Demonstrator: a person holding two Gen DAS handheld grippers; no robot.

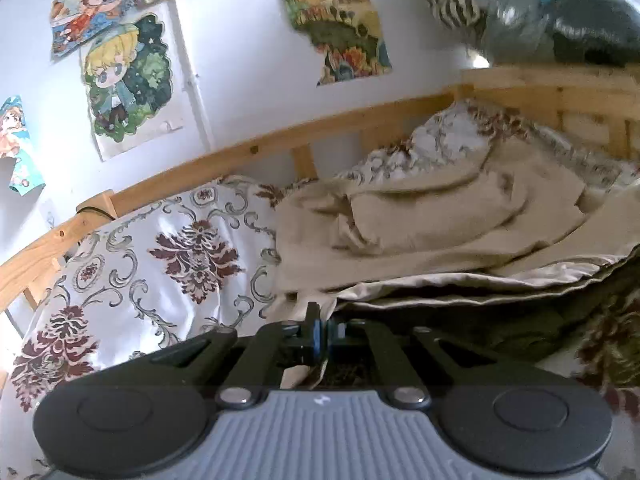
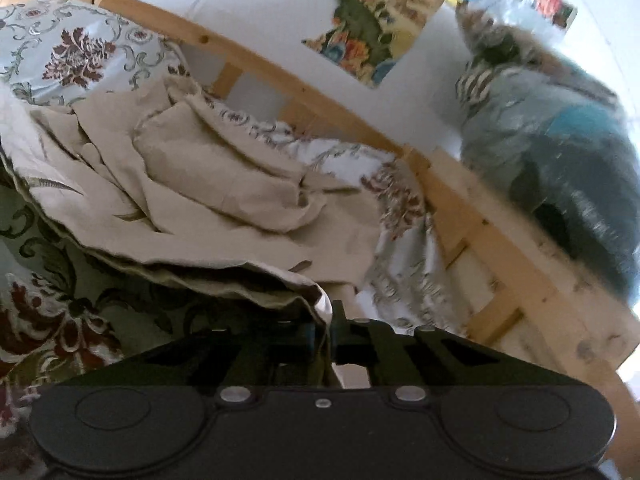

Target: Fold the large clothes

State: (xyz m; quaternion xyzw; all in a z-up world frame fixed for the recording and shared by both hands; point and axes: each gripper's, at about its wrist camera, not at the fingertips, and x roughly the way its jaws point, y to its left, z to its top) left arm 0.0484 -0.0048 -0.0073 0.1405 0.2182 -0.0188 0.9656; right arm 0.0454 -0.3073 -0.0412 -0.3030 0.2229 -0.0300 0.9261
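On the bed (image 1: 168, 248), both grippers, left (image 1: 319, 334) and right (image 2: 325, 334), clamped apparently on beige cloth (image 1: 420, 216) edges.

The crumpled beige cloth (image 1: 432, 216) is plain sand colour on its upper side, and its lower layers (image 2: 120, 208) show thin dark leaf marks. The white bed cover (image 1: 168, 256) carries dark red flower medallions and grey-green scrolls, and it lies inside the pale yellow wooden bed rail (image 1: 248, 148). On the white wall (image 1: 240, 60) hang colourful cartoon posters (image 1: 128, 80) in green, yellow and blue, and the black gripper frame (image 2: 320, 420) is without pattern.
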